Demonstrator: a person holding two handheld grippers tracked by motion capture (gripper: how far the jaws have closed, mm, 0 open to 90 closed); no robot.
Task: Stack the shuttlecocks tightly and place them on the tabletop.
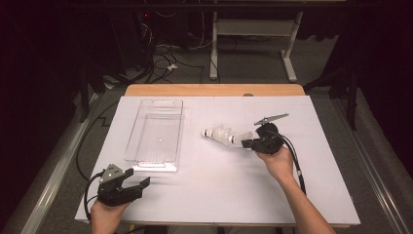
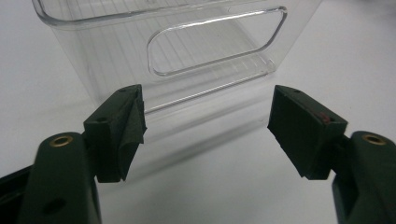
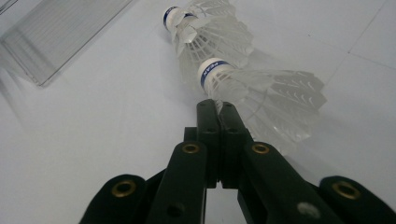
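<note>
White shuttlecock (image 3: 261, 95) feathers pinched by right tongs (image 3: 217, 108); left tongs (image 2: 208, 133) spread before clear bin (image 2: 163, 42).

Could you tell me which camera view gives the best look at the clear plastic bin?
The high view: it takes in the whole clear plastic bin, lying lengthwise on the white table with nothing inside. The left gripper view has its near end wall with the handle cutout up close, and the right gripper view catches a corner at the upper left.
</note>
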